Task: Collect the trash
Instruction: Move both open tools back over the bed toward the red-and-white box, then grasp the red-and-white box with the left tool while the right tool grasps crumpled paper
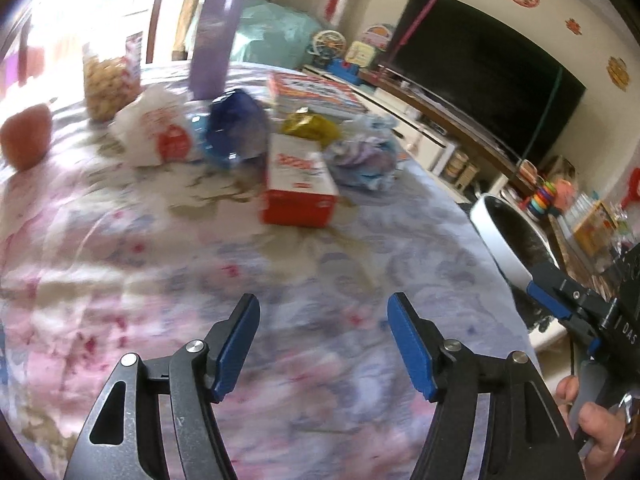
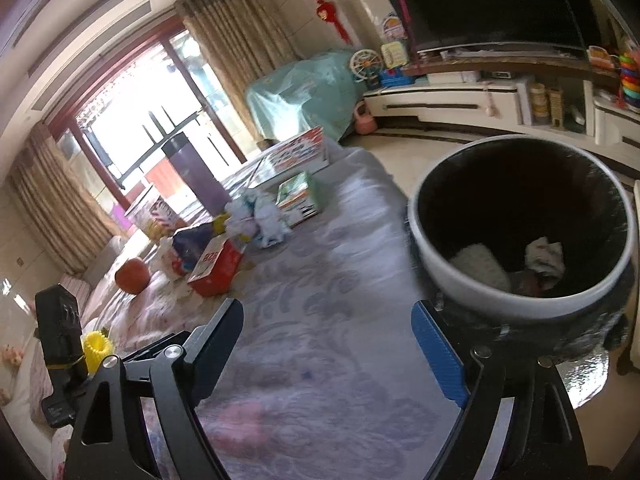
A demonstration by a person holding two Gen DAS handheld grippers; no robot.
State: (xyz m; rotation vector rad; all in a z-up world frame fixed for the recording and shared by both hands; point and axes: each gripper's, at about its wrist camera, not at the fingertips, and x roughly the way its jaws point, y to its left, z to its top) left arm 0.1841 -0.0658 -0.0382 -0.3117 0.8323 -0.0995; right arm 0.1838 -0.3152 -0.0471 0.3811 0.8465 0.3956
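Trash lies in a cluster on the floral cloth: a red and white carton (image 1: 298, 184), a crumpled blue foil wrapper (image 1: 236, 128), a white paper bag with red print (image 1: 160, 132), a gold wrapper (image 1: 308, 124) and a pale crumpled wrapper (image 1: 360, 156). My left gripper (image 1: 324, 308) is open and empty over bare cloth, short of the carton. The white bin with a black liner (image 2: 520, 220) stands off the table's right edge, with crumpled white scraps (image 2: 544, 256) inside. Beside the bin's rim, my right gripper (image 2: 328, 312) is open with nothing between its fingers.
A tall purple flask (image 1: 216, 40), a jar of snacks (image 1: 108, 80), a red-orange fruit (image 1: 28, 136) and a printed flat box (image 1: 312, 92) stand behind the trash. A green carton (image 2: 300, 196) lies near the far edge. A TV (image 1: 480, 68) and low cabinet line the wall.
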